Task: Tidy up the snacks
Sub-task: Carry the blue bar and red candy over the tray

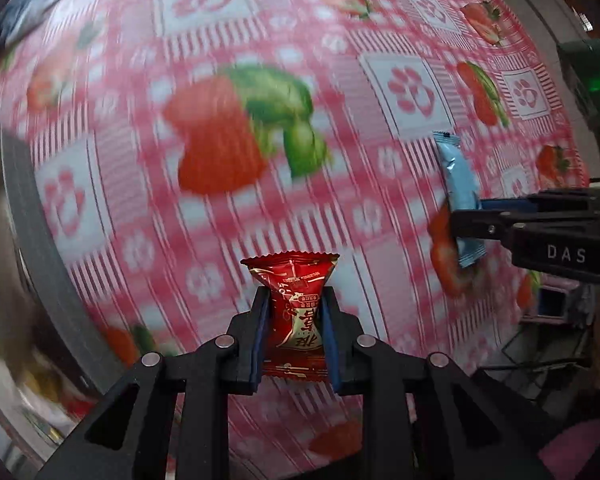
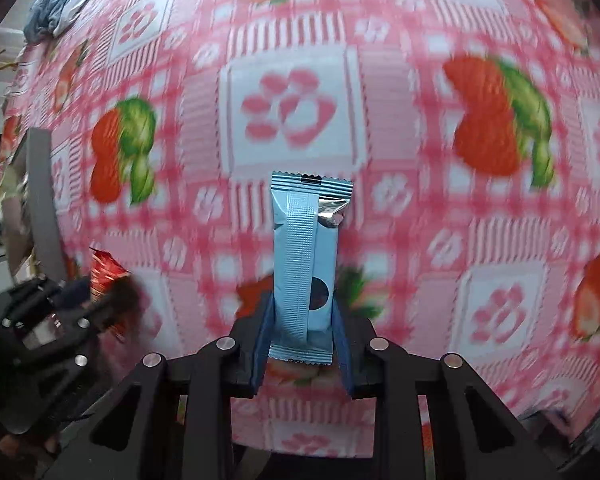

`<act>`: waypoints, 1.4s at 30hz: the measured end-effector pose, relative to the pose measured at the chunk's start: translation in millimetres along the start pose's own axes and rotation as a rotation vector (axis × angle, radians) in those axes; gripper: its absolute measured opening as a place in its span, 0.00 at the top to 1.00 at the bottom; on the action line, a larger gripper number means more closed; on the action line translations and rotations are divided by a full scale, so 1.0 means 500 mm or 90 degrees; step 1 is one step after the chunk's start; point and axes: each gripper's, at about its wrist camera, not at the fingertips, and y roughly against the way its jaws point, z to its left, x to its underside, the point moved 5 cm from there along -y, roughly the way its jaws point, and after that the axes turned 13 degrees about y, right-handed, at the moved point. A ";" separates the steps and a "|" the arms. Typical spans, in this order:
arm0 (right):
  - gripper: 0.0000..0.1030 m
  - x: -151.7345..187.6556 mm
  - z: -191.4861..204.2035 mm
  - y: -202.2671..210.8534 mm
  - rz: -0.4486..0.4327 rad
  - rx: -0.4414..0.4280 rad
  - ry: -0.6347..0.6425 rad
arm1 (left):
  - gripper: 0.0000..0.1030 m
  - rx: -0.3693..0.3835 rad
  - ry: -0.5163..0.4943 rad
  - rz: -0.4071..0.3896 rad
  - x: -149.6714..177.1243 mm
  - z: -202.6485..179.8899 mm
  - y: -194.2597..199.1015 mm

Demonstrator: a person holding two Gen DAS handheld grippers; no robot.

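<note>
Above the strawberry tablecloth (image 2: 292, 112) we grip the red candy (image 1: 296, 312) in our left gripper (image 1: 294, 336) and the blue bar (image 2: 304, 264), long axis pointing forward, in our right gripper (image 2: 302, 336).

white letters "das" stand on the black body of the right gripper (image 1: 466, 216); the red crimped foil snack packet (image 1: 296, 312) carries gold chinese characters, too distorted to read.
</note>
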 end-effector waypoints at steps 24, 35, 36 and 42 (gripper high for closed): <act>0.60 0.003 0.133 0.015 0.055 0.045 0.017 | 0.76 0.051 0.033 -0.054 0.005 0.052 0.103; 0.74 0.014 0.167 -0.009 0.048 0.078 0.040 | 0.76 0.044 0.042 -0.084 0.020 0.076 0.143; 0.74 0.014 0.160 -0.007 0.048 0.069 0.030 | 0.76 0.043 0.045 -0.087 0.019 0.077 0.145; 0.75 0.004 0.170 0.034 0.015 0.045 0.048 | 0.76 0.045 0.068 -0.113 0.026 0.099 0.174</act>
